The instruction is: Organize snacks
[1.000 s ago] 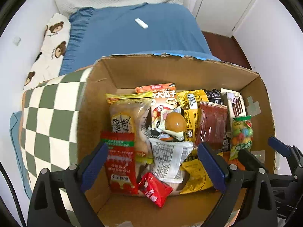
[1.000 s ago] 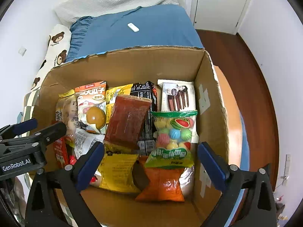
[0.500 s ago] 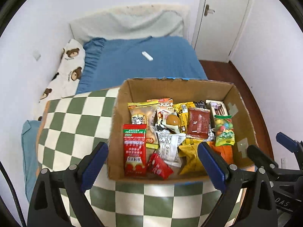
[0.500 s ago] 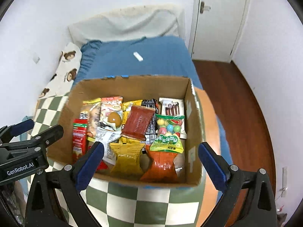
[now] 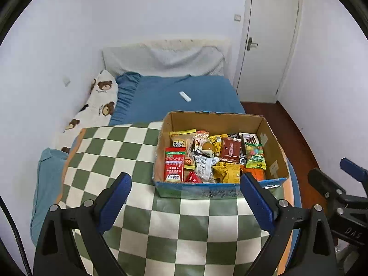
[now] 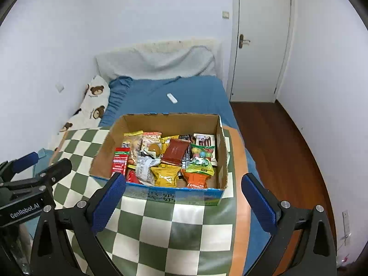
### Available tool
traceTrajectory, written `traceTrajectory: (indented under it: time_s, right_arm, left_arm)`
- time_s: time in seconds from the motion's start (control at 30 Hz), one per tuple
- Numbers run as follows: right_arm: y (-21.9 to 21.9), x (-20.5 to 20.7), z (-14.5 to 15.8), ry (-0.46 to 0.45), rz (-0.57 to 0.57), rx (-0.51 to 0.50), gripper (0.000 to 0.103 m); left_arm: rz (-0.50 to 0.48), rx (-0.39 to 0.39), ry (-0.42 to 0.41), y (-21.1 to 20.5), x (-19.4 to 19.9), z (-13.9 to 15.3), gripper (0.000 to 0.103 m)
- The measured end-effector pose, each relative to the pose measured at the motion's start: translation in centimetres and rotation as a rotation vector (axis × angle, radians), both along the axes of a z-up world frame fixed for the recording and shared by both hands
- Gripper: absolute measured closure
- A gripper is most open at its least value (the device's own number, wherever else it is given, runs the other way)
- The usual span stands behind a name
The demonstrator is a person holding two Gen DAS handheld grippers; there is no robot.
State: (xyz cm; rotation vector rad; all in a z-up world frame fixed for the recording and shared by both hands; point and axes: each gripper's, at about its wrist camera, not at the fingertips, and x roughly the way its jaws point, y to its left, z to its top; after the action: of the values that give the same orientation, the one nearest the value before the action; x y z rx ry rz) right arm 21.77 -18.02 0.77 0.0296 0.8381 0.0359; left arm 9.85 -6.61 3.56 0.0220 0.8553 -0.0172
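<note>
A cardboard box (image 5: pixel 214 119) full of several snack packets stands on a green-and-white checked cloth (image 5: pixel 119 151); it also shows in the right wrist view (image 6: pixel 161 120). Inside lie a red packet (image 5: pixel 174 166), a yellow bag (image 5: pixel 226 172), a brown bar (image 5: pixel 230 150) and a candy bag (image 5: pixel 254 154). My left gripper (image 5: pixel 185 203) is open and empty, well back from the box's near wall. My right gripper (image 6: pixel 182 201) is open and empty, also short of the box. Each gripper shows at the other view's edge.
A bed with a blue sheet (image 5: pixel 184 87) lies behind the box, with a small white object (image 5: pixel 185 96) on it and a bear-print pillow (image 5: pixel 96 101) at left. A white door (image 5: pixel 269 41) and wooden floor (image 6: pixel 280 142) are at right.
Both grippers have pulled back and up from right above the box; the box now looks much smaller and the whole bed and door are in view. Both stay open.
</note>
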Motion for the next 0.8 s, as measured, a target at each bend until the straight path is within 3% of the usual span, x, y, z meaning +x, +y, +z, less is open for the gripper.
traceTrajectory:
  time_s: [0.43,0.8]
  right_arm:
    - [0.2,-7.6,4.1,-0.101,0.002,-0.001,0.0]
    - [-0.3,-8.0,3.4,-0.105,-0.008,-0.018,0.0]
  left_arm:
    - [-0.031,0.016,-0.06,-0.4,-6.6,3.0,0.006]
    - [-0.007,0.028,-0.095,-0.6,-5.6,2.3,0.002]
